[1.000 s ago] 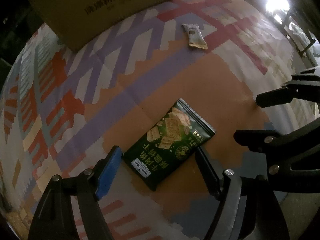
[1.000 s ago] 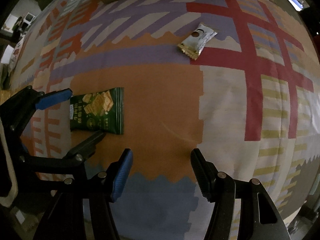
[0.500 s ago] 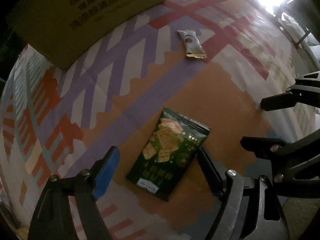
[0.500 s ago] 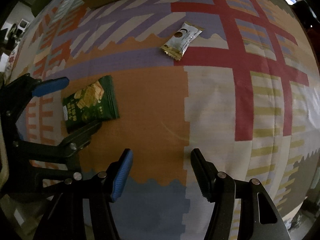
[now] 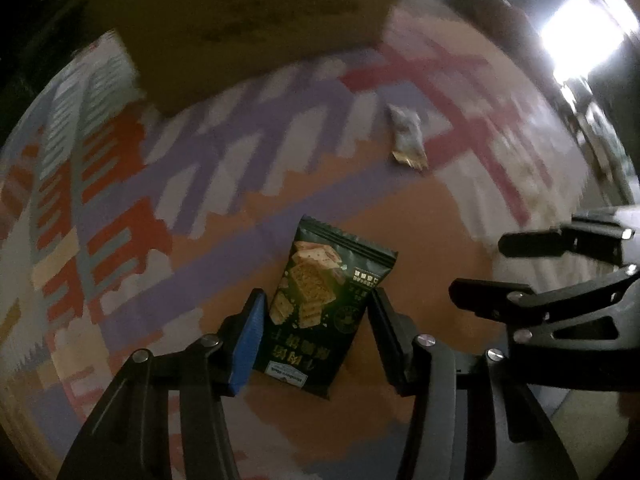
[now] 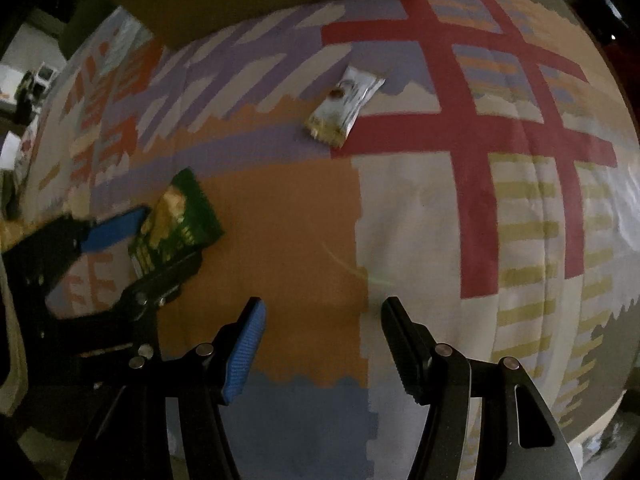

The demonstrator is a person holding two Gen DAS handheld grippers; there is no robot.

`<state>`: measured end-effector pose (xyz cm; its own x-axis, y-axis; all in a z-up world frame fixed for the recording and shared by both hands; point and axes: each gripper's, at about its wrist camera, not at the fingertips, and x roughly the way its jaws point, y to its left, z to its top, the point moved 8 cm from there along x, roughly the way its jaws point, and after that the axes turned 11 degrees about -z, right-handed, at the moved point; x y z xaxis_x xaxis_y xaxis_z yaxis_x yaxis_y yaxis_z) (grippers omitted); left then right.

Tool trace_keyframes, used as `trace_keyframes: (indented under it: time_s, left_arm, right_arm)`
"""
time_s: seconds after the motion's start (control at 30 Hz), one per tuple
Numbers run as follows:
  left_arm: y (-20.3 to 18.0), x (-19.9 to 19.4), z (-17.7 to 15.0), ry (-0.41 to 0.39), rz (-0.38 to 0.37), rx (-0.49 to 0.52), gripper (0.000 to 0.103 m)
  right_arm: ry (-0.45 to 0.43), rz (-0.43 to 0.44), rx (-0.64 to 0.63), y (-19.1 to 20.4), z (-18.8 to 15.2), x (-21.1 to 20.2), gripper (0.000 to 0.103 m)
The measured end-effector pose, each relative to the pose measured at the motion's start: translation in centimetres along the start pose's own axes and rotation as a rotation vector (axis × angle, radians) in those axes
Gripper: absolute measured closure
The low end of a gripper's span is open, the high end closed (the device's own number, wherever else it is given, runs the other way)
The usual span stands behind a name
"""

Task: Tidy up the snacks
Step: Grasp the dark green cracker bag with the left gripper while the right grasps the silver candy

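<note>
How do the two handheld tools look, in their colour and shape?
Both look alike. The left tool and the right tool have black angular frames with silver rivets. On each, one finger carries a ribbed blue pad, the other a ribbed black one. No cables, markings or sleeves are visible.

**Dim room, blown-out glare, motion blur in the left view**

Both views are dark and underexposed with black fisheye corners. In the left wrist view a window [image 5: 584,36] at upper right is blown out white; the cardboard box [image 5: 248,20] left of it and the patterned cloth [image 5: 132,184] below the box smear with motion blur. The right wrist view is sharper, though the green cracker packet [image 6: 176,220] blurs. Cloth stripes bow hard toward the edges.
</note>
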<state>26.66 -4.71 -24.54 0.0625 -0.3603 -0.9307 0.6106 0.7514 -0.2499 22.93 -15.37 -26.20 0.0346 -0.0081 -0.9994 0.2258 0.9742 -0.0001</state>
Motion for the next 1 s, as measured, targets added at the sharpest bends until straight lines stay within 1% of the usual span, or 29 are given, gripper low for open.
trace_keyframes:
  time_s: [0.1,0.17,0.23,0.33,0.37,0.47,0.57,0.6,0.63,0.67,0.77,0.8,0.83,0.9,0.97,1.0]
  left_arm:
    - [1.5,-0.8,1.2,-0.048,0.001,-0.092,0.052]
    - [2.5,-1.3,2.0,-0.072,-0.002,-0.131,0.052]
    - [2.4,-2.1,2.5,-0.090,0.004,-0.143,0.052]
    - [2.6,-2.2,4.0,-0.114,0.030,-0.150,0.052]
    - [2.6,-2.3,4.5,-0.118,0.031,-0.159,0.052]
    - [2.2,-2.4,5.4,-0.136,0.029,-0.189,0.052]
    - [2.2,-1.7,6.9,-0.148,0.030,-0.215,0.052]
    - [2.4,-1.6,7.2,-0.153,0.028,-0.228,0.052]
    - [2.5,-1.6,7.4,-0.154,0.028,-0.238,0.052]
    - [2.7,-1.6,7.5,-0.155,0.027,-0.247,0.052]
    - [3.2,-1.5,8.2,-0.166,0.041,-0.268,0.052]
    - [3.3,-1.4,8.4,-0.173,0.045,-0.275,0.052]
    - [3.4,-1.4,8.4,-0.175,0.046,-0.283,0.052]
    - [3.7,-1.3,8.6,-0.181,0.042,-0.302,0.052]
    - [4.0,-1.1,8.7,-0.181,0.046,-0.327,0.052]
    - [4.2,-1.0,8.8,-0.182,0.040,-0.342,0.052]
  right_arm:
    - [-0.047,0.001,0.033,-0.9,1.9,-0.6,0.042]
    - [-0.078,0.009,0.067,-1.6,3.3,-1.0,0.042]
    - [-0.116,0.013,0.100,-2.5,4.8,-1.4,0.042]
    - [-0.149,0.007,0.119,-3.2,6.4,-1.6,0.044]
    - [-0.152,0.009,0.122,-3.1,7.1,-1.5,0.047]
    - [-0.156,0.030,0.139,-3.3,8.9,-1.4,0.051]
    - [-0.166,0.049,0.148,-3.3,10.2,-1.3,0.053]
    - [-0.163,0.049,0.151,-3.5,10.2,-1.3,0.055]
    - [-0.158,0.061,0.157,-3.4,10.4,-1.3,0.058]
    - [-0.153,0.071,0.158,-3.4,10.7,-1.3,0.059]
    - [-0.146,0.042,0.161,-3.5,12.1,-0.7,0.059]
    - [-0.139,0.048,0.169,-3.6,12.5,-0.5,0.059]
    - [-0.133,0.054,0.173,-3.0,11.7,-0.2,0.061]
    - [-0.139,0.047,0.171,-3.0,12.0,-0.2,0.062]
    - [-0.139,0.040,0.149,-2.7,12.2,-0.1,0.067]
    - [-0.136,0.031,0.143,-2.6,12.0,-0.2,0.068]
